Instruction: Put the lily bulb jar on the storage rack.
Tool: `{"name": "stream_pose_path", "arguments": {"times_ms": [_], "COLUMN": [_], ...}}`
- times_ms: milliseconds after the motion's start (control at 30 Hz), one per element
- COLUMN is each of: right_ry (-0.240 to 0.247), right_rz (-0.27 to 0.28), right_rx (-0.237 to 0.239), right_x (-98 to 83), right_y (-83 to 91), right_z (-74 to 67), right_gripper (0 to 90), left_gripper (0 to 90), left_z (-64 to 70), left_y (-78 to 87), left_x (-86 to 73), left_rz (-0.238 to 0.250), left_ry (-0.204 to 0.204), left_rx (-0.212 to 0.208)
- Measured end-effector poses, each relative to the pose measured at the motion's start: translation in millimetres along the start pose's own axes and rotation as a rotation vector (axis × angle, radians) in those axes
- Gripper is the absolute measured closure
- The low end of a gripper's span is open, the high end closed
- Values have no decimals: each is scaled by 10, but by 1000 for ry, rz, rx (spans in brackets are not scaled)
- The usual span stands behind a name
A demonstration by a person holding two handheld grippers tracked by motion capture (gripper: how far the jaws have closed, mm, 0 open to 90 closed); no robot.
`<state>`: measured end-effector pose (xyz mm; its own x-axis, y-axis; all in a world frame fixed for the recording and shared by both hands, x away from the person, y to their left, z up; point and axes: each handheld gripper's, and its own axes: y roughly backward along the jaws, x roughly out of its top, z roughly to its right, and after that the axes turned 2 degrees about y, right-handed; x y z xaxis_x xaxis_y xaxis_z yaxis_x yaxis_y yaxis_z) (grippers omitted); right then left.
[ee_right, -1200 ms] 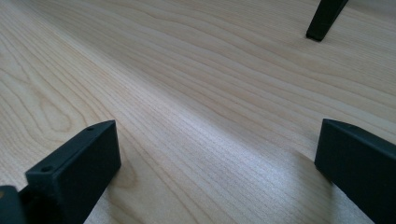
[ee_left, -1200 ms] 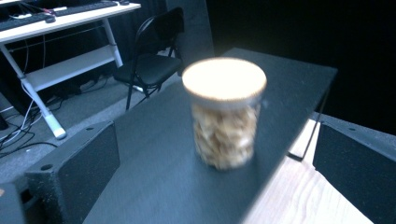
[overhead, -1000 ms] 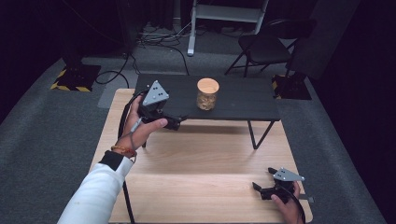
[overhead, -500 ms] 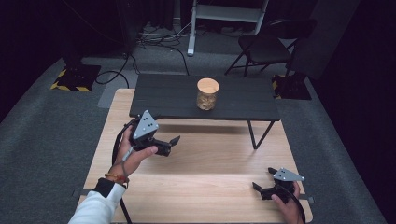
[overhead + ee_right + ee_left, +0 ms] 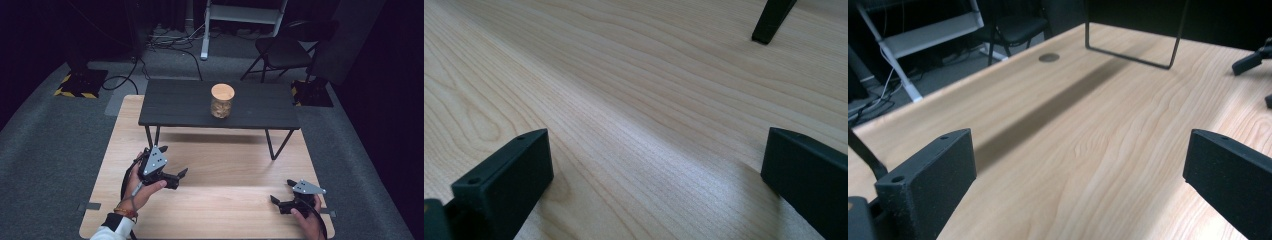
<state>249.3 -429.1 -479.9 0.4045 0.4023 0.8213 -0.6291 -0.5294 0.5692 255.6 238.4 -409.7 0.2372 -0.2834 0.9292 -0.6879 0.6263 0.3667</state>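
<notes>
Cork-lidded glass jar point(image 5: 222, 100) stands upright near the middle of a low black bench point(image 5: 175, 107), which itself sits on the far half of a pale wooden worktop point(image 5: 225, 165). Something light-coloured shows inside the jar; what it is cannot be told from the high view.

Nearer the person than the bench, the left gripper point(image 5: 181, 174) is held just above the bare worktop, its fingers spread wide with nothing between them. In the left gripper view those fingers point(image 5: 928, 175) frame only wood grain, with one hairpin leg of the bench point(image 5: 1133, 55) beyond them. The right gripper point(image 5: 281, 194) rests low at the near corner of the worktop, farther from the bench than the left, its fingers point(image 5: 504, 175) likewise wide apart and empty over bare wood.

Both grippers are well apart from the jar, and neither is pointed up at the bench top. Judged from this layout, the work is between contacts: the jar is set down and both hands are free of it. If the jar is to be handled next, one gripper would need to rise above the bench's edge, approach the jar from the side below the lid, and close on the glass without tipping it, since the jar stands free and unsupported.
</notes>
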Motion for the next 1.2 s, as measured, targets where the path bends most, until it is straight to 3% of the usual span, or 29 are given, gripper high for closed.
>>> {"name": "stream_pose_path", "arguments": {"times_ms": [367,533,633,800,833,1000,1133,1200], "right_ry": [0,0,0,0,0,0,0,0], "right_rz": [0,0,0,0,0,0,0,0], "right_rx": [0,0,0,0,0,0,0,0], "right_x": [0,0,0,0,0,0,-1,0], "right_y": [0,0,0,0,0,0,0,0], "right_z": [0,0,0,0,0,0,0,0], "right_gripper": [0,0,0,0,0,0,0,0], "left_gripper": [5,6,7,13,9,11,12,12], "left_z": [106,185,174,182,158,160,200,176], "left_y": [-81,-158,-186,-211,-205,-209,-260,-262], "left_x": [-353,-524,-612,-709,-753,-783,-751,-752], "left_rz": [-55,-103,-118,-136,-136,-140,-181,-182], "left_ry": [-8,-19,-1,35,56,68,25,26], "left_rx": [26,42,28,49,39,44,36,21]}}
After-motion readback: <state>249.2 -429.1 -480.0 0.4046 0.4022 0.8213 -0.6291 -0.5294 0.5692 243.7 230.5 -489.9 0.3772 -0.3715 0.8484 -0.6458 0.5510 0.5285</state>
